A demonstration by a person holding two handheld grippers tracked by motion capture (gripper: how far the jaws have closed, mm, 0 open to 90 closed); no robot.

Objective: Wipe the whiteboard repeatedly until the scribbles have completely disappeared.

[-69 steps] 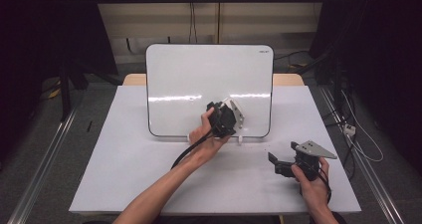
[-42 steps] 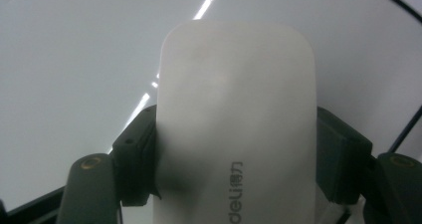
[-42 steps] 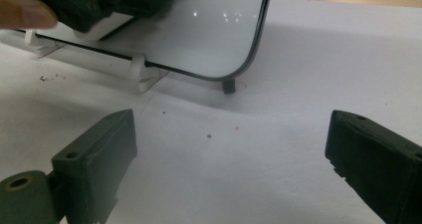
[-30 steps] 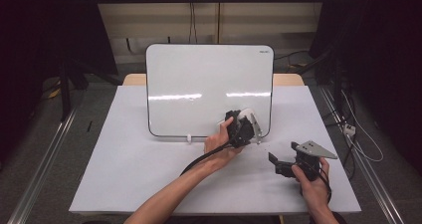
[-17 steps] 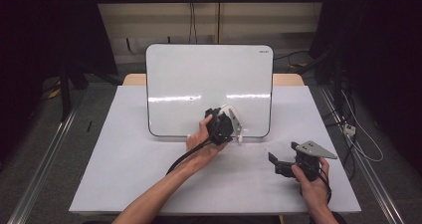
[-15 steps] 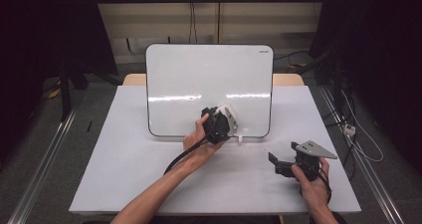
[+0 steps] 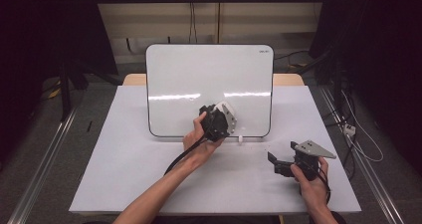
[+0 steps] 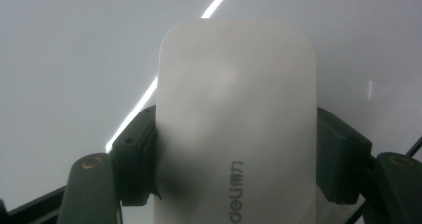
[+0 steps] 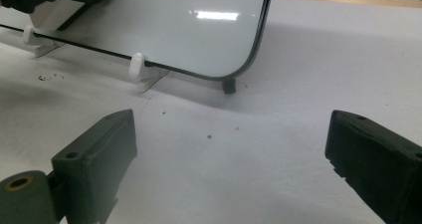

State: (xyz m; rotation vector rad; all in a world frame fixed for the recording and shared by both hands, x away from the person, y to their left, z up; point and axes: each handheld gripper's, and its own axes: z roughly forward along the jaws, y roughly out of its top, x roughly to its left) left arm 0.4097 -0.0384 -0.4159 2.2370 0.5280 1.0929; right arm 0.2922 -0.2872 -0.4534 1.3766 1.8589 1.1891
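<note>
Wiping the whiteboard with a clamped eraser

The left gripper (image 7: 217, 123) had its jaws clamped on the two long sides of a white eraser (image 8: 236, 129), which was pressed flat against the lower middle of the whiteboard (image 7: 209, 74) propped upright on the bench (image 7: 124, 169). To wipe well, I judged that the eraser's face should stay square to the board, with even, light pressure, since the board only leaned on its small clips (image 9: 135, 64) and a hard push could tip or slide it. Overlapping strokes kept within the frame would avoid catching the edge. The right gripper (image 7: 283, 163) rested low over the bench near the board's right corner, its jaws wide apart and holding nothing, well placed to steady the board if needed.
</note>
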